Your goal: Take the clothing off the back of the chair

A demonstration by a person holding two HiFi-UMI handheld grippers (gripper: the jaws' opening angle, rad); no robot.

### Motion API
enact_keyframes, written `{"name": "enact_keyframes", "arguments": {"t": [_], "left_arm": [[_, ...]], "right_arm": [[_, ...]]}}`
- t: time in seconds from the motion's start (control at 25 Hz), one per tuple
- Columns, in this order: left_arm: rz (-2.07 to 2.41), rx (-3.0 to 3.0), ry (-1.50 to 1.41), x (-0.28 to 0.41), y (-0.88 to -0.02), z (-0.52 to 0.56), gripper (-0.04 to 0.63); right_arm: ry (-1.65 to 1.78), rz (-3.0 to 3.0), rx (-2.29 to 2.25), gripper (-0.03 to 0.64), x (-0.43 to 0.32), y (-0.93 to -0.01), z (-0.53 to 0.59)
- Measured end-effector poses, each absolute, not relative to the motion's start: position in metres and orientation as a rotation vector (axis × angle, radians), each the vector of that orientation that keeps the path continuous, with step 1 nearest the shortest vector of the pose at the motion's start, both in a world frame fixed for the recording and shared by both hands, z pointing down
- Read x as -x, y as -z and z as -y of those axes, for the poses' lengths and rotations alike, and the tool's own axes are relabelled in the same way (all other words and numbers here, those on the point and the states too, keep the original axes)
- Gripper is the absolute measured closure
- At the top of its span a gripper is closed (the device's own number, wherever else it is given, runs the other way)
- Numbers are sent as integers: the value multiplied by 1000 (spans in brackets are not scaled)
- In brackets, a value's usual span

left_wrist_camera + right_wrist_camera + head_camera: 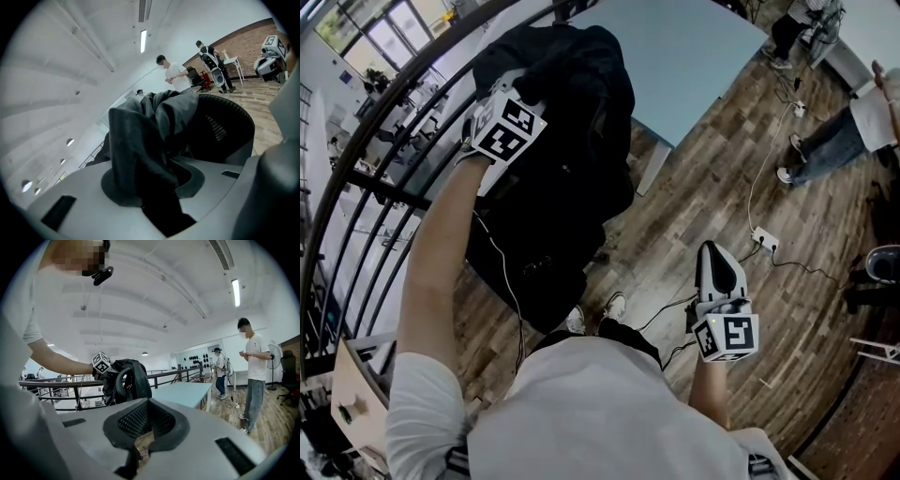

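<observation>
Firmly clamped on the clothing [140, 140] atop the chair back [229, 133], the left tool [154, 185] is placed to lift it; the right tool [717, 258], jaws together and empty, hangs well apart.

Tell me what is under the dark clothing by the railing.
A black mesh chair back shows beneath the dark clothing; the rest of the chair is hidden by the cloth.

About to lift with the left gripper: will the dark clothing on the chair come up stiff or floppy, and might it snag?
Probably floppy: the clothing bunches into soft folds where the left gripper pinches it, so the rest should sag. It may drag, since it is draped over the chair back. The thick folds suggest some weight.
</observation>
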State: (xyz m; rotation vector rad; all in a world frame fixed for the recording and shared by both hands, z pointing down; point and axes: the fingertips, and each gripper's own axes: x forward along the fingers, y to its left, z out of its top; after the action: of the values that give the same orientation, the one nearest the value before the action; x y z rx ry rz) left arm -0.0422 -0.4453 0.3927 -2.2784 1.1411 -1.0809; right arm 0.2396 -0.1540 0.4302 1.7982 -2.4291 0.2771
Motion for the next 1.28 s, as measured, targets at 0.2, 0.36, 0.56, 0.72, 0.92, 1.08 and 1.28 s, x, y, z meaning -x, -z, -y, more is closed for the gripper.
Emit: {"name": "enact_keyframes", "arguments": {"t": [0.2,0.36,0.56,0.72,0.92,1.08,1.28], "left_arm": [[-1291,2323,936,49,-381,445,514],[-1392,2399,793,51,-369,442,538],[-1494,2500,581,54,-341,430,548],[-1537,2563,442,56,-321,420,549],[-1553,2639,276,56,-298,404,549],[-1554,2711,138,55,-281,388,549],[-1519,2752,22,52,-258,365,551]], "right_arm": [[-284,2432,-1797,597,-239,-432,150],[-285,2444,-1800,597,-240,-432,149],[-283,2458,-1802,597,-240,-429,145],[-272,2477,-1800,597,-238,-425,142],[-261,2498,-1794,597,-237,-422,141],[-254,2508,-1786,597,-237,-420,139],[-233,2540,-1761,597,-233,-416,139]]}}
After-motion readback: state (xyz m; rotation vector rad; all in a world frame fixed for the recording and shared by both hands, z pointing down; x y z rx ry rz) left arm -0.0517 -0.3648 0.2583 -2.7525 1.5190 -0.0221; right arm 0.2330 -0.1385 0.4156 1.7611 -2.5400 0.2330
